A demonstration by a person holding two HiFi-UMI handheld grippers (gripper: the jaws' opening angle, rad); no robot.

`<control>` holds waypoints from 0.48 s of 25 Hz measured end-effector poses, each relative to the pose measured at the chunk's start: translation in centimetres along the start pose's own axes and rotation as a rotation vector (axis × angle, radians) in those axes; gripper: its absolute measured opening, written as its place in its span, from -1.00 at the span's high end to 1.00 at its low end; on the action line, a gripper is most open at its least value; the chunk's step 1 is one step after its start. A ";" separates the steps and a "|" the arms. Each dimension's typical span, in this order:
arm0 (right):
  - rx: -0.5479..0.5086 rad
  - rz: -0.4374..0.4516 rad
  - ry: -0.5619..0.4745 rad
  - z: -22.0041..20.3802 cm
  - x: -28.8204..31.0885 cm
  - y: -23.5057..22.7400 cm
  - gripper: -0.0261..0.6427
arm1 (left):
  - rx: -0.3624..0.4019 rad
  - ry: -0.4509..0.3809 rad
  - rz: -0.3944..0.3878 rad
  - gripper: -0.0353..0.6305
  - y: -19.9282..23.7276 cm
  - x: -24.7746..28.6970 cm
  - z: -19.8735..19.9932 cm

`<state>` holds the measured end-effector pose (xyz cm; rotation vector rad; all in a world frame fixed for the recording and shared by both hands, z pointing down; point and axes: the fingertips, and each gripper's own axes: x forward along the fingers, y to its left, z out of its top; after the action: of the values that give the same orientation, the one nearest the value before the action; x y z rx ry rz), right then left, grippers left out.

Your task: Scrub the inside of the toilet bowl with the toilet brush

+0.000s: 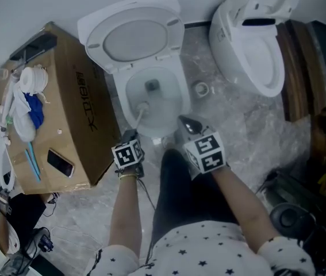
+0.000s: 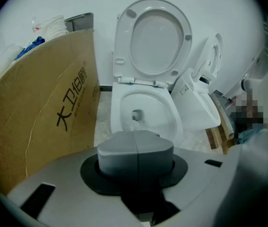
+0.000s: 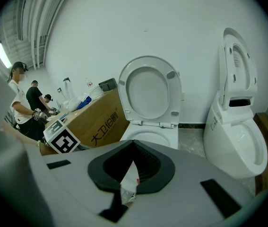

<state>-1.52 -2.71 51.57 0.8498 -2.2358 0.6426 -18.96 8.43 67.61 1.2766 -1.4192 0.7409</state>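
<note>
A plain white wall [image 3: 138,27] closed off the back of the room above a grey marbled floor [image 1: 237,125]. A large brown cardboard box with black printed characters [image 1: 85,111] stood on the left, carrying white cloths [image 1: 29,80], a blue rag [image 1: 34,111] and a black phone [image 1: 60,163]. A second white toilet with its lid raised [image 1: 260,56] stood on the right, just beside dark wooden boards [image 1: 298,68]. A bright strip light [image 3: 2,55] glowed high at the far left, above several people [image 3: 33,98].
</note>
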 end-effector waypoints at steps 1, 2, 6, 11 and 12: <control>0.004 0.000 0.000 0.0 -0.1 0.0 0.90 | -0.002 0.003 -0.001 0.45 -0.1 0.0 -0.2; 0.009 0.000 0.001 -0.1 -0.2 0.0 0.90 | -0.005 0.006 -0.002 0.46 -0.3 -0.1 -0.4; 0.018 -0.003 0.001 -0.3 -0.7 0.1 0.90 | -0.004 0.022 -0.006 0.45 -1.2 -0.1 -1.3; 0.021 -0.013 0.001 -0.5 -1.2 -0.2 0.90 | 0.016 0.046 -0.019 0.46 -2.7 0.4 -2.2; 0.023 -0.016 0.000 -0.5 -1.3 -0.3 0.90 | 0.022 0.048 -0.022 0.46 -3.0 0.5 -2.4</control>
<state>-0.30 -2.08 51.04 0.8781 -2.2234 0.6624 -15.40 9.73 68.11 1.2816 -1.3595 0.7689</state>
